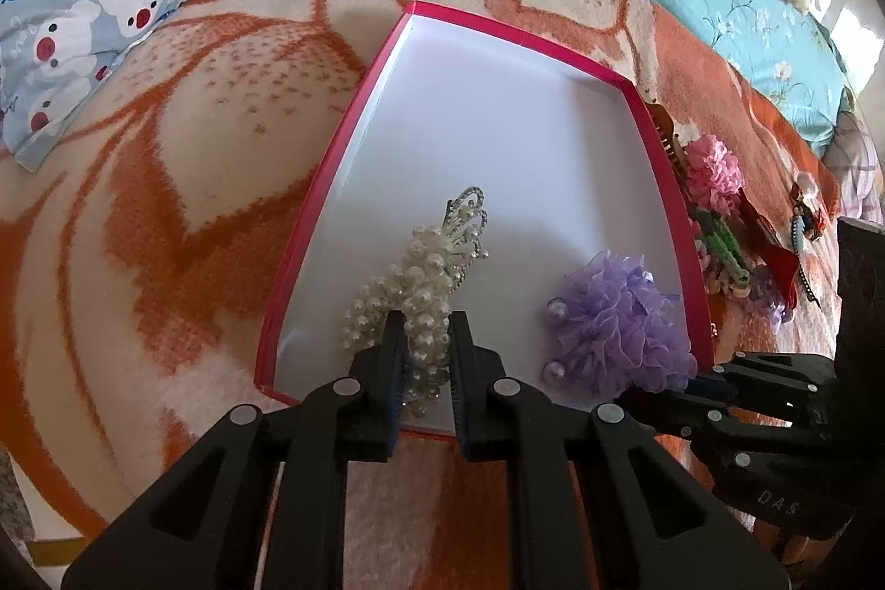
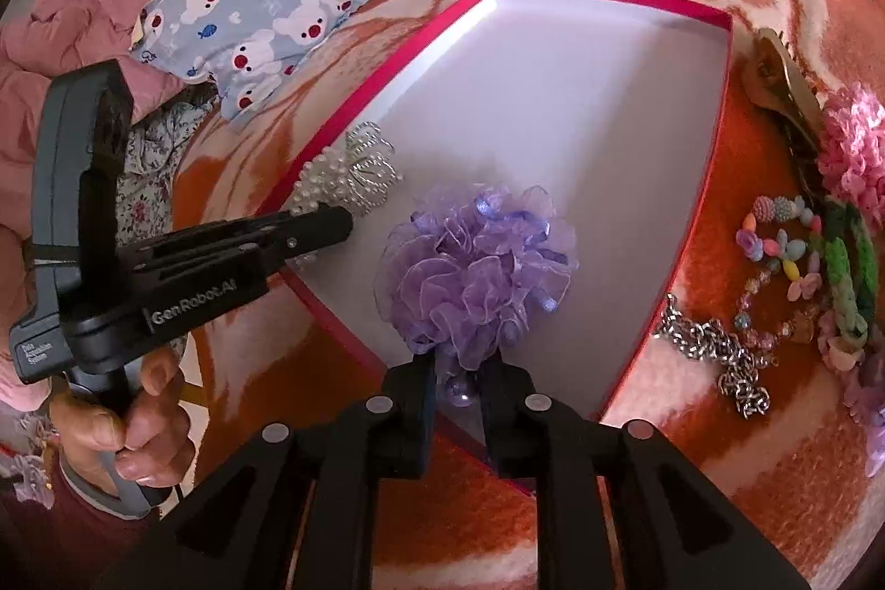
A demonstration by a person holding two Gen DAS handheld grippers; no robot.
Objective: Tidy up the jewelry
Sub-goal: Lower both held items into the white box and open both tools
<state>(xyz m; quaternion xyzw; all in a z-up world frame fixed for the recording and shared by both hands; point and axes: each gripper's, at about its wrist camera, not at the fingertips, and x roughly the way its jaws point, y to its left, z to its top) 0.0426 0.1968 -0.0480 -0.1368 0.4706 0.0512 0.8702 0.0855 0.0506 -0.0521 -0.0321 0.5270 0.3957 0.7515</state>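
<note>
A: Which step is this?
B: Placing, I judge. Lower centre of the left view, the left gripper [image 1: 425, 346] is clamped on the pearl hairpiece [image 1: 420, 280] inside the pink-rimmed box [image 1: 332, 147].
A: And further right?
B: The right gripper [image 2: 456, 369] pinches the purple organza flower [image 2: 475, 269] over the box floor. Next, both should release.
A: Any writing?
B: "GenRobot.AI".

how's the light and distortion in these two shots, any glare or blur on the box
Left wrist view: heavy fisheye bend, the pink-rimmed box flares wide toward the camera; its white floor is bright at the far corner but shows no hard glare; the pearl hairpiece is sharp. Right wrist view: same bending, a bright streak along the far-left wall; the purple organza flower is crisp, edges dark.
</note>
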